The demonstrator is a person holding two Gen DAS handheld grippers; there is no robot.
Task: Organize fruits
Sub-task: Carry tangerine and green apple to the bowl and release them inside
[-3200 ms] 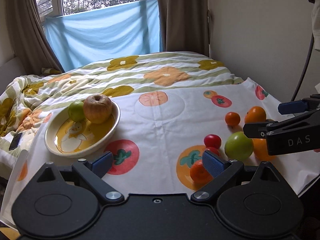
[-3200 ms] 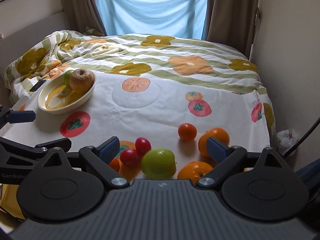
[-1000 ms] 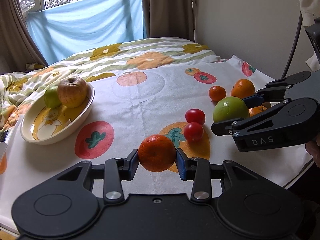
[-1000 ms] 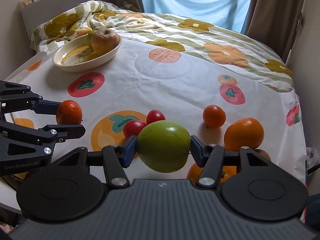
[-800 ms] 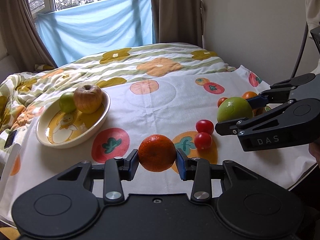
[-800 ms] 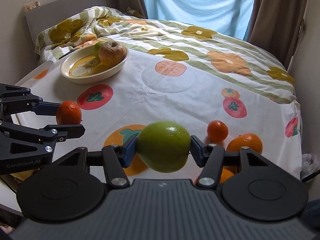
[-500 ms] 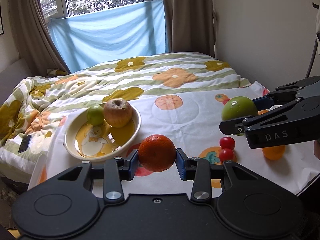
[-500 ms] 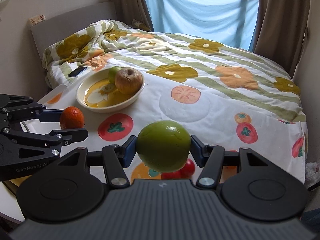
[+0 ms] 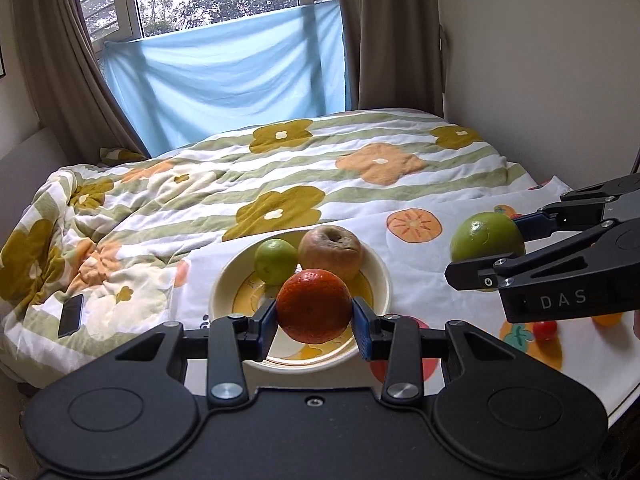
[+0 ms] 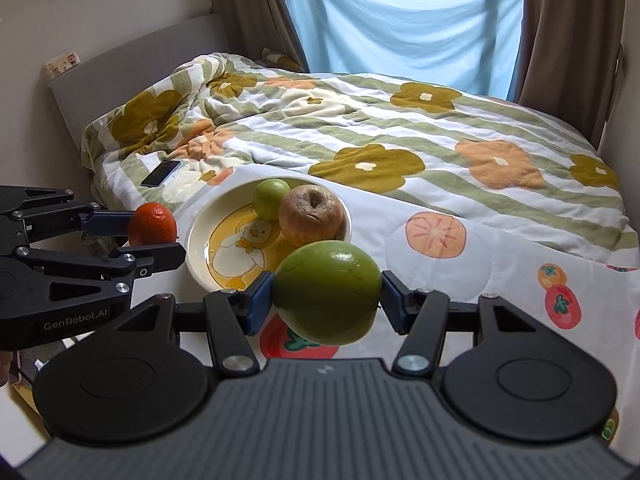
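Two loads now lifted off the cloth: left gripper [image 9: 315, 322] clamps tangerine [image 9: 314, 305] over bowl [image 9: 382, 280], right gripper [image 10: 326, 300] clamps green apple [image 10: 327, 291] beside it, ready for dropping.

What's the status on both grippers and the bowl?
Left gripper shut on orange, right gripper shut on green apple. Bowl holds a brown apple and small green fruit. Nothing blocking the bowl.

Glossy ceramic-looking bowl [image 9: 382, 280] on matt printed cloth [image 9: 416, 256].
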